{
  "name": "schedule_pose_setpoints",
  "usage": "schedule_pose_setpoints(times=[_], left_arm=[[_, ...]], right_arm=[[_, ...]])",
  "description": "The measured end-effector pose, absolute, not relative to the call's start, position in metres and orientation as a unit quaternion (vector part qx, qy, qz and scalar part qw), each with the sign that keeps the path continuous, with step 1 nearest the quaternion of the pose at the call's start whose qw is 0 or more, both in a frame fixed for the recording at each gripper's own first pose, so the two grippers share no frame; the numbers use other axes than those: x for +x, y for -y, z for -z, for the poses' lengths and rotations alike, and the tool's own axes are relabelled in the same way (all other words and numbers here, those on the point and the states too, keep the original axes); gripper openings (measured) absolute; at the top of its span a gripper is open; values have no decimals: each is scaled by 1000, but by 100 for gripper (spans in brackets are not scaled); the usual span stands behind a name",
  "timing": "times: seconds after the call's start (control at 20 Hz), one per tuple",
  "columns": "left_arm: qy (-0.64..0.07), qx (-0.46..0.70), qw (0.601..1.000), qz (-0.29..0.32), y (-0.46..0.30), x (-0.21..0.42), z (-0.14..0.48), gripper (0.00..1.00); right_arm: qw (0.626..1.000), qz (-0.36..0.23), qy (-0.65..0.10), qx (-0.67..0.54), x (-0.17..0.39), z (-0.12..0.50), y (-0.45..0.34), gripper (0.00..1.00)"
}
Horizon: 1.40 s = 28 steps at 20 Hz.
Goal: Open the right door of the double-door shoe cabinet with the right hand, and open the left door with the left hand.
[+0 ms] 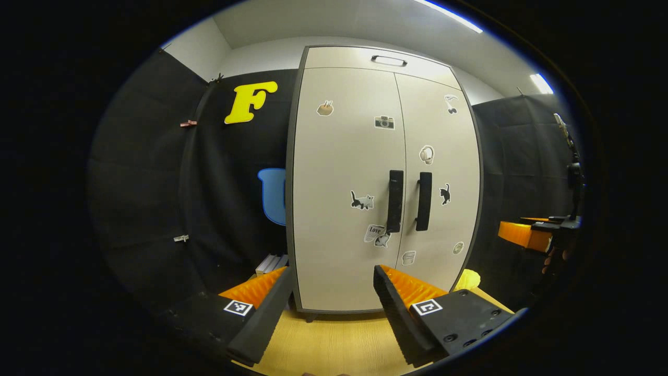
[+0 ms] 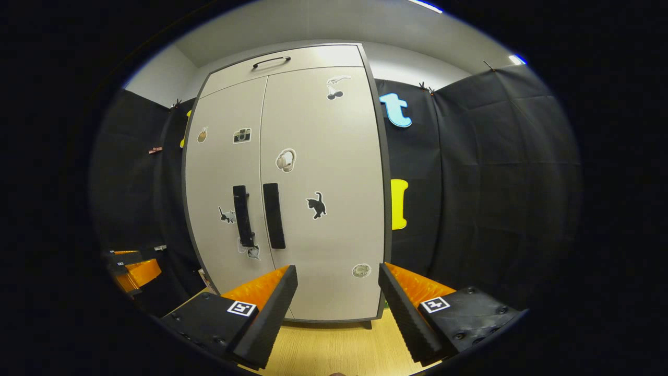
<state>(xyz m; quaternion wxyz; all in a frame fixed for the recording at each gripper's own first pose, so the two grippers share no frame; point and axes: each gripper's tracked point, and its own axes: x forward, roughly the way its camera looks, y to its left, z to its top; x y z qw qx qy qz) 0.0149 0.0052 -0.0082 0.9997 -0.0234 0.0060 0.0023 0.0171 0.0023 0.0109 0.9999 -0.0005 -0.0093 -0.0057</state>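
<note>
A beige double-door shoe cabinet (image 1: 344, 172) (image 2: 323, 156) stands ahead with both doors closed and small stickers on them. Two black vertical handles sit side by side at the middle seam: the left door handle (image 1: 395, 201) (image 2: 240, 215) and the right door handle (image 1: 424, 201) (image 2: 274, 215). My left gripper (image 1: 334, 284) is open, well short of the cabinet and facing its left door. My right gripper (image 2: 338, 284) is open too, facing the right door at a distance. The right gripper (image 1: 527, 233) also appears far right in the left gripper view; the left gripper (image 2: 133, 271) appears low left in the right gripper view.
The cabinet stands on a light wooden floor (image 1: 334, 339) (image 2: 329, 344). Black cloth walls (image 1: 156, 183) (image 2: 485, 183) close in on both sides. White flat items (image 1: 271, 262) lie at the cabinet's lower left, and a yellow object (image 1: 467, 279) sits at its lower right. A drawer handle (image 1: 389, 60) tops the cabinet.
</note>
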Motion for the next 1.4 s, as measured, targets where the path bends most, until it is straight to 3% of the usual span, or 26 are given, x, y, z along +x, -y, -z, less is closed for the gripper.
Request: schedule_pose_setpoints(times=[0.8,1.05,1.4], left_arm=[[-33,-35,999,-4,-51,3,39,95],[-32,-52,998,4,-65,-1,43,95],[-40,-67,997,5,-96,-13,58,95]], right_arm=[[998,-18,44,-28,100,-68,-75,98],[999,-26,23,-23,129,-64,-102,98],[998,18,18,-58,173,-54,-108,98]])
